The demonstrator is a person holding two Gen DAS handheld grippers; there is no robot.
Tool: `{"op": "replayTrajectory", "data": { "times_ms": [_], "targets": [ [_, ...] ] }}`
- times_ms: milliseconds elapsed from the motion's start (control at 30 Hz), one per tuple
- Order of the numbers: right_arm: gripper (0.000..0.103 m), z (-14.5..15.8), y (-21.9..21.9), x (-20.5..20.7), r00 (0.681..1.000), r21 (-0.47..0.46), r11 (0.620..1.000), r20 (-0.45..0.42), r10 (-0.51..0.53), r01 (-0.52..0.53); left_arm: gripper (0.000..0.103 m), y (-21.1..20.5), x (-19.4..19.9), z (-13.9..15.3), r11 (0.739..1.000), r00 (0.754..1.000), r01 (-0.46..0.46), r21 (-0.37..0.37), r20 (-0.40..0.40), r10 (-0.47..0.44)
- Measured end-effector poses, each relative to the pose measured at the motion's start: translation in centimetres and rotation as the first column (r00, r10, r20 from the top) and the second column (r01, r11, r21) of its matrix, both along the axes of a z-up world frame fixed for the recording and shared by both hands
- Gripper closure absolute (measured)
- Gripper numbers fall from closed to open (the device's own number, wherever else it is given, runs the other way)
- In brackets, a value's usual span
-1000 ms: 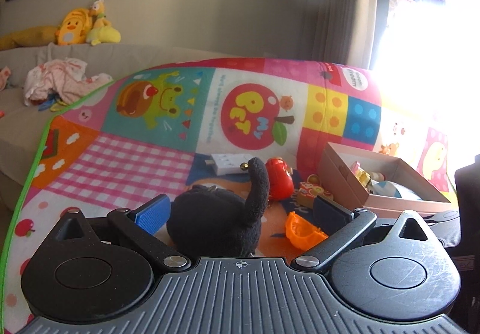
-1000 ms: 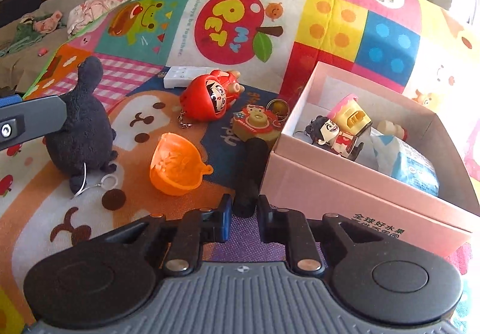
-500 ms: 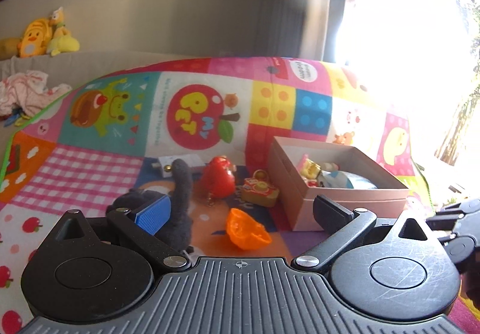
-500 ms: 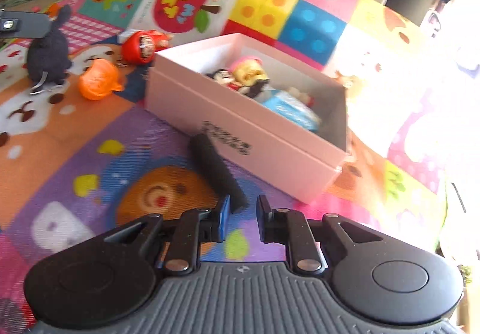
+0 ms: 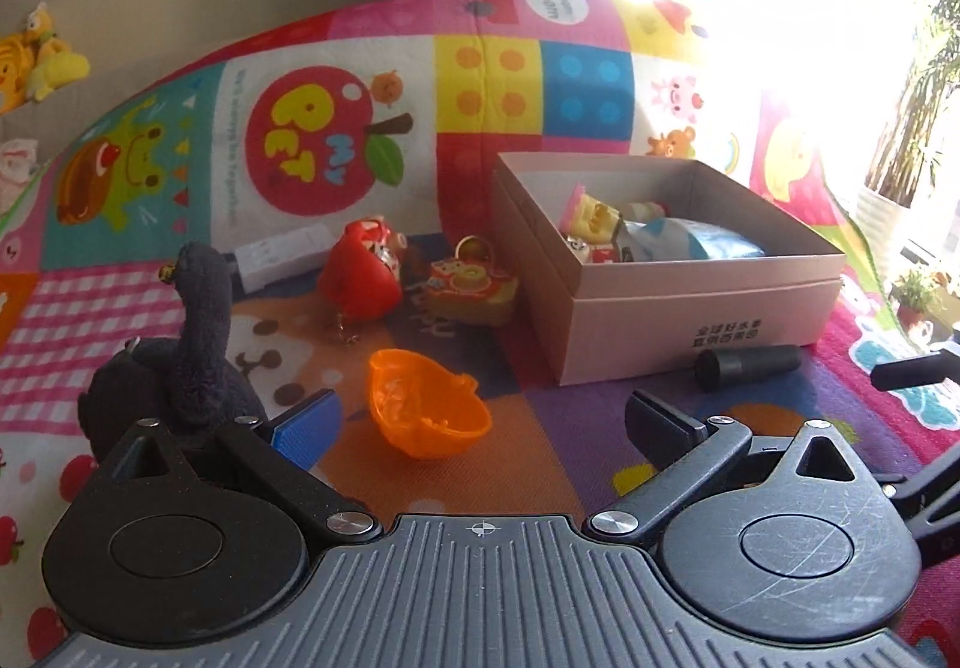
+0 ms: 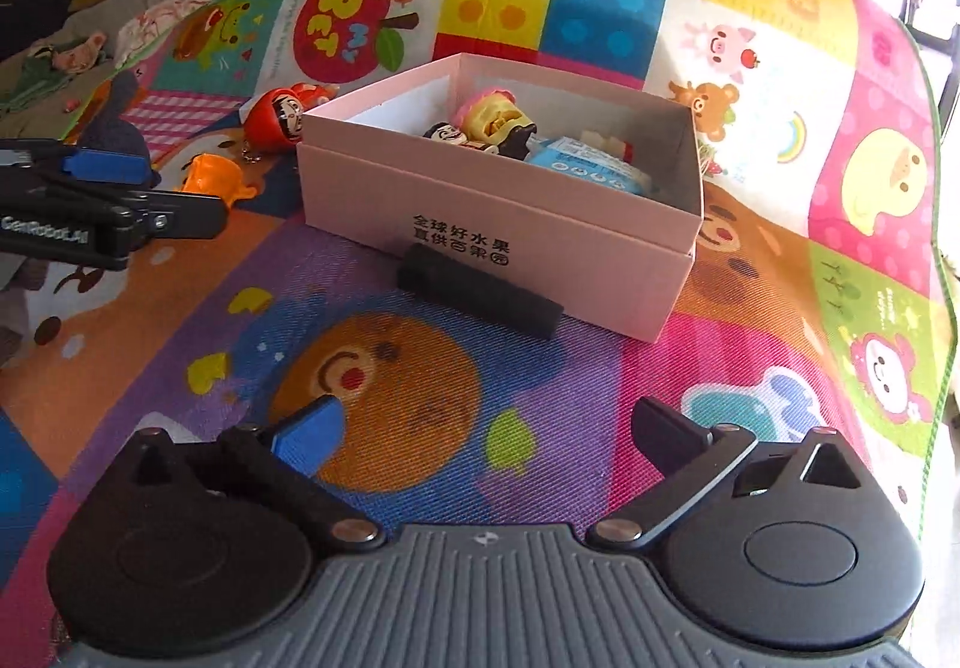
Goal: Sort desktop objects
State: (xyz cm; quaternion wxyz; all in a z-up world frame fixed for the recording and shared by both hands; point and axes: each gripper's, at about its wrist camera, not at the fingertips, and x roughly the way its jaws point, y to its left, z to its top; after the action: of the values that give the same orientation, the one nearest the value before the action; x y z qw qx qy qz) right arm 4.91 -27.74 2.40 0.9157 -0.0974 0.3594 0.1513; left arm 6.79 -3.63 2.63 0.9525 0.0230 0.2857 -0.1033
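Now, in the left wrist view, the left gripper (image 5: pixel 480 416) hangs with its jaws wide apart and empty, just above the play mat (image 5: pixel 540 452). A second ago the black plush toy (image 5: pixel 180 368) sat squarely between its fingers; it has since slid off to the near left, beside the blue pad, and the orange cup (image 5: pixel 426 410) lies closest to the gap. That suggests the left hand has turned toward a different pick, probably the cup. The pink box (image 5: pixel 690 302) stands to the right, with a few toys already inside. Against its near wall lies the black cylinder (image 5: pixel 747 365). Farther off sit the red daruma doll (image 5: pixel 360 278), a small tin (image 5: pixel 474 290) and a white adapter (image 5: pixel 282 260). Window glare washes out the far right, and the box's contents are hard to name.

In the right wrist view, the right gripper (image 6: pixel 486 440) was clamped on that cylinder a second ago; its jaws are now spread and hold nothing. The cylinder (image 6: pixel 480 299) rests on the mat, touching the box's (image 6: pixel 498 224) near wall, outside it rather than in. I judge that item not yet sorted into the box. The left gripper (image 6: pixel 150 200) enters at the left edge, half cut off, hiding most of the plush toy (image 6: pixel 114 122) and part of the orange cup (image 6: pixel 210 176).
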Motion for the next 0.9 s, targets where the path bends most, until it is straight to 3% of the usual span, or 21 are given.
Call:
{"op": "replayTrajectory", "data": {
  "times_ms": [67,167,267,333,400,500,700,833,900],
  "targets": [
    [0.0,-0.2,0.1,-0.2,1.0,0.004,1.0,-0.013,0.009,-0.009,0.003,0.1,1.1,-0.3,0.999,0.999,-0.037,0.024,-0.021,0.038],
    [0.0,-0.2,0.1,-0.1,1.0,0.015,1.0,-0.018,0.007,-0.007,0.017,0.3,2.3,-0.7,0.998,0.997,-0.062,0.034,-0.047,0.063],
    [0.0,-0.5,-0.3,0.3,0.999,0.051,0.999,-0.046,0.001,0.001,0.017,0.0,2.4,-0.6,0.998,0.998,-0.049,0.039,-0.037,0.051],
    [0.0,-0.5,-0.4,0.5,0.999,0.062,0.998,-0.049,0.002,0.001,0.026,-0.3,2.3,-0.6,0.999,0.999,-0.028,0.041,-0.041,0.03],
    [0.0,-0.5,-0.3,0.4,0.999,0.061,0.998,-0.046,0.001,0.002,0.042,-0.6,2.3,-0.8,0.999,0.998,-0.015,0.051,-0.055,0.018],
    [0.0,-0.5,-0.4,0.5,0.999,0.065,0.998,-0.047,0.003,0.0,0.051,-0.7,1.6,-1.0,0.999,0.997,0.0,0.043,-0.071,0.003],
    [0.0,-0.4,-0.4,0.3,0.998,0.066,0.998,-0.055,0.008,-0.004,0.053,-1.4,-2.0,-0.9,0.997,0.993,0.082,0.004,-0.089,-0.081],
    [0.0,-0.4,0.0,-0.5,0.998,0.064,0.998,-0.055,0.019,-0.016,0.051,-1.4,-4.1,-0.7,0.988,0.984,0.141,-0.069,-0.102,-0.148],
    [0.0,-0.4,0.1,-0.8,0.998,0.064,0.998,-0.053,0.014,-0.011,0.04,-1.3,-4.5,-0.6,0.986,0.985,0.144,-0.085,-0.084,-0.151]
  ]
}}
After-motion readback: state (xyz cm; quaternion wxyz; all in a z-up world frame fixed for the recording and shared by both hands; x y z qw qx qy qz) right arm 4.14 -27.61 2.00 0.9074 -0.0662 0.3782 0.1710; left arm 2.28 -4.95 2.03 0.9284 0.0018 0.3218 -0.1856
